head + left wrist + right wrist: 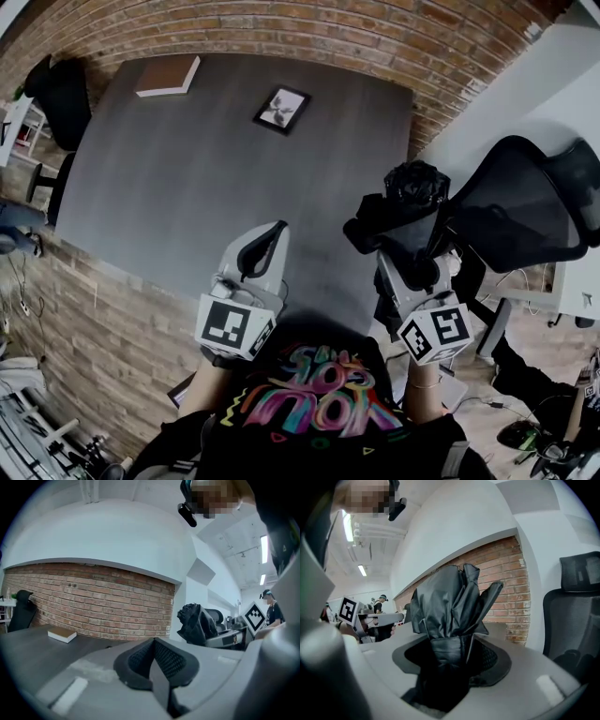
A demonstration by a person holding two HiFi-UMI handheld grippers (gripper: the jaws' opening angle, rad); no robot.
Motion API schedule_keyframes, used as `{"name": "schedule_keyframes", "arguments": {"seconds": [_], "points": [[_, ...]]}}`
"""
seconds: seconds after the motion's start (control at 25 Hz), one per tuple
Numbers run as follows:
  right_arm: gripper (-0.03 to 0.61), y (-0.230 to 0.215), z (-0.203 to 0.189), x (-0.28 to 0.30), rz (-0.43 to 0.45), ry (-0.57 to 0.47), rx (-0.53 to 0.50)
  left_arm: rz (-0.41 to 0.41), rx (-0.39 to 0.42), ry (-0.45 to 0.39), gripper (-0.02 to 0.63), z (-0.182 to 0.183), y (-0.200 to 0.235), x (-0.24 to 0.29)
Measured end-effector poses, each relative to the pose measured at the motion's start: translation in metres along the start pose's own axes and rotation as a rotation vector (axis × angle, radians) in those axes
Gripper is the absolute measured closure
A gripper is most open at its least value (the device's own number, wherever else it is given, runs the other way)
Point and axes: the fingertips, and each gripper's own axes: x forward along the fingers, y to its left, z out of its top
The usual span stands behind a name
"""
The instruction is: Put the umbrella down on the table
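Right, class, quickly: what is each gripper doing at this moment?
Left gripper: shut, holding nothing.
Right gripper: shut on the folded black umbrella.

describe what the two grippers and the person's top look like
The left gripper and the right gripper are both pale grey moulded shells with dark, mesh-textured fingers. Each carries a white cube at its rear end, printed with black square markers. The person wears a black T-shirt with multicoloured lettering.
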Motion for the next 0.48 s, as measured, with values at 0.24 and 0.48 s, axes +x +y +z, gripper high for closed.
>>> {"name": "schedule_keyframes", "arguments": {"seconds": [0.24, 0.48], "points": [[0.334, -0.007, -0.028, 0.016, 0.039, 0.100, -0.044, 0.027, -0.012, 0.029, 0.614, -0.008, 0.007, -0.002], [0.334, -0.003, -0.059, 0.027, 0.059, 0.179, -0.096, 0.045, -0.023, 0.046, 0.614, -0.019, 0.010, -0.013]]}}
